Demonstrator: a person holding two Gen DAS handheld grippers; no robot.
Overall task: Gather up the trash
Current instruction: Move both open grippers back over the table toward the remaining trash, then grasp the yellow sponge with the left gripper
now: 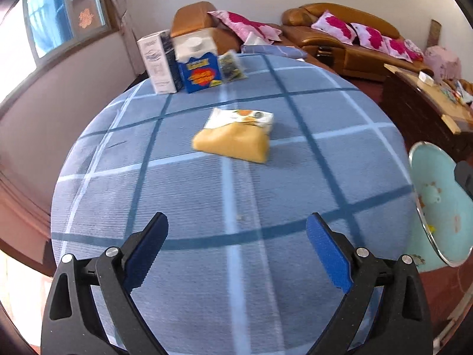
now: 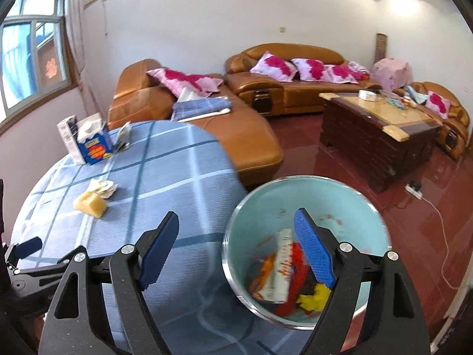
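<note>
A yellow sponge-like lump lies mid-table with a crumpled white wrapper against its far side; both also show in the right wrist view, the lump and the wrapper. A light blue trash bin stands beside the table's right edge and holds several colourful wrappers. My left gripper is open and empty over the near table. My right gripper is open and empty above the bin's left rim. The bin's edge shows in the left view.
The round table has a blue plaid cloth. At its far edge stand a white carton, a blue box and a small packet. Brown sofas, a coffee table and red floor lie beyond.
</note>
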